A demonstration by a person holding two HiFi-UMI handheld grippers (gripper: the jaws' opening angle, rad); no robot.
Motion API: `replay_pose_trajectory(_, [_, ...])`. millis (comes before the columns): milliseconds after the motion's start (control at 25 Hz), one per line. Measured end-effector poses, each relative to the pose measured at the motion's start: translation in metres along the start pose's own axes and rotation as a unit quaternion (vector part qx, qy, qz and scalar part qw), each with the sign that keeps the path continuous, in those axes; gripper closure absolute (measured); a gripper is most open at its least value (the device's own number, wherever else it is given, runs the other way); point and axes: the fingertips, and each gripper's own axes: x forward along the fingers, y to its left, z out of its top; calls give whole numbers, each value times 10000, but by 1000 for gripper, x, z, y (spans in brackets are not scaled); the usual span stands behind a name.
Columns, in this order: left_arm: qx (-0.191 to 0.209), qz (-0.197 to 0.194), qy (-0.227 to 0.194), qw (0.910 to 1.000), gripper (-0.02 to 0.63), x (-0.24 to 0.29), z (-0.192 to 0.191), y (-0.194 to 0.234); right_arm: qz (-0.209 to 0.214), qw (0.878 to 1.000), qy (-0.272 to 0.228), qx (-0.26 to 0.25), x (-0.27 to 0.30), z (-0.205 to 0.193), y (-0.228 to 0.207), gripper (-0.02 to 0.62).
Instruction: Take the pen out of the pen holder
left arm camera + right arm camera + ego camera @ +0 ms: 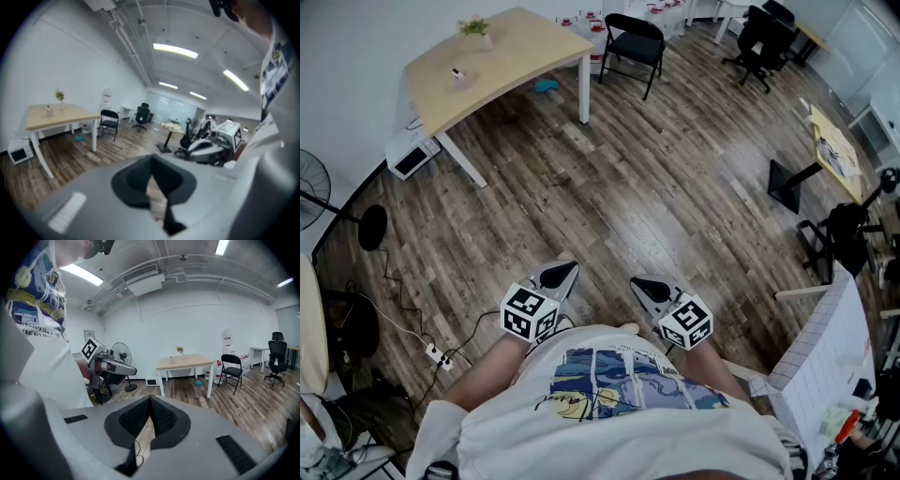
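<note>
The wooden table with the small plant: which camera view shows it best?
The head view. It looks down on the table, so its whole top and the plant show. The left gripper view and the right gripper view each show the table only from the side, small and far, its top nearly edge-on.

I see a floor [675,187] of dark wood planks, grainy, with a soft sheen where the light falls. The table [497,56] has a pale, smooth, matt wood top on white painted legs. The left gripper [565,269] and right gripper [642,283] have matt grey plastic shells. The right one's pads [164,417] look black, rubbery and finely textured. The person's shirt [609,422] is white printed cloth.
</note>
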Motion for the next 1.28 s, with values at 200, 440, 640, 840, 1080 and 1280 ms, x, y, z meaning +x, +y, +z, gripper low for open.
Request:
replay_pose_trajectory(200, [73, -44, -225, 9997, 598, -38, -6, 50, 25, 9997, 20, -229, 65, 19, 31, 589])
replay_pose_trajectory(440, [-322, 367, -445, 9978, 598, -92, -20, 104, 446, 9983, 209, -315, 133, 43, 51, 589])
replay_pose_trajectory(640, [-610, 864, -599, 9926, 598, -104, -27, 148, 927, 9944, 293, -413, 179, 68, 40, 589])
replay_pose_trajectory(840, [-713, 1472, -692, 9841, 597, -91, -11, 199, 1364, 9891, 305, -461, 234, 91, -4, 584])
replay_pose_trajectory(1080, [-757, 2119, -696, 9719, 578, -42, 47, 258, 1795, 9804, 216, -780, 291, 149, -85, 525])
replay_pose_trajectory(1280, [-841, 2403, -739, 9642, 571, 3, 93, 293, 2126, 9729, 275, -865, 317, 169, -147, 538])
